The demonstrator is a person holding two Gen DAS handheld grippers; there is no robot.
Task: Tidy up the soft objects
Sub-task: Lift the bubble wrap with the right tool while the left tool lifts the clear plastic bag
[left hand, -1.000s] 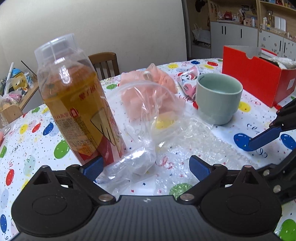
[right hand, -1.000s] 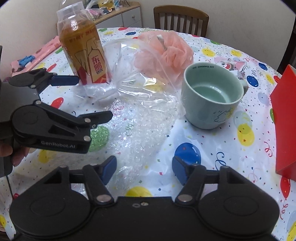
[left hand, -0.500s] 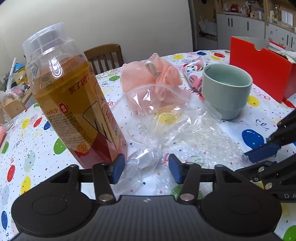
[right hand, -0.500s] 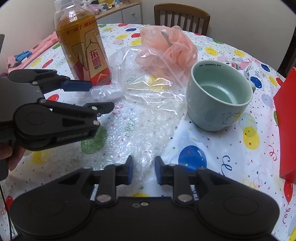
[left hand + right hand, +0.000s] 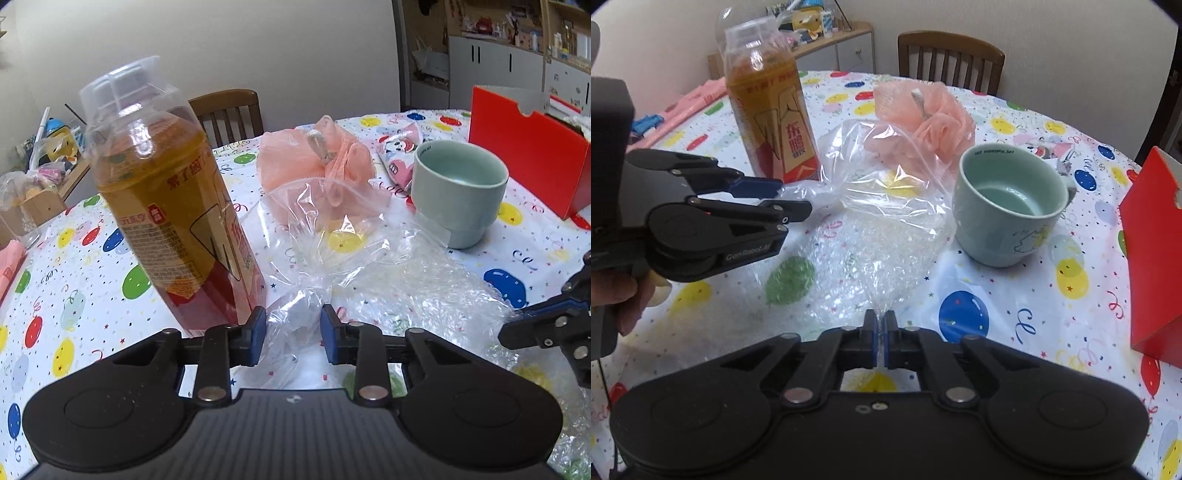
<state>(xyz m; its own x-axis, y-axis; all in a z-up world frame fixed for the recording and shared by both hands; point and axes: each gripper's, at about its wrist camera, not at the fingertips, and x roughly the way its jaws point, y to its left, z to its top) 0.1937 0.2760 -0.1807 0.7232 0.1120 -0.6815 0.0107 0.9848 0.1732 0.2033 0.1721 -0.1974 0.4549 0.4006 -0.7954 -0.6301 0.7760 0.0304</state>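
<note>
A clear plastic bag (image 5: 332,225) lies on the balloon-print tablecloth (image 5: 92,288), in front of a pink mesh bath puff (image 5: 314,158). Its bunched near end sits between the pads of my left gripper (image 5: 293,328), whose jaws are closing and touch the plastic on both sides. A sheet of bubble wrap (image 5: 849,258) spreads under and in front of the bag. My right gripper (image 5: 881,332) is shut on the bubble wrap's near edge, which rises taut to its pads. From the right wrist, the left gripper (image 5: 790,199) shows at the bag's (image 5: 886,184) left end.
A tall bottle of amber drink (image 5: 173,206) stands right beside the left gripper's left finger. A pale green mug (image 5: 1008,206) sits to the right of the bag, a red box (image 5: 1156,240) beyond it, a printed snack packet (image 5: 399,155) behind. A wooden chair (image 5: 949,59) stands at the far edge.
Both grippers went from wide open to closed: the left narrowed around the bag's bunched end, the right pinched the bubble wrap's edge and lifted it slightly.
</note>
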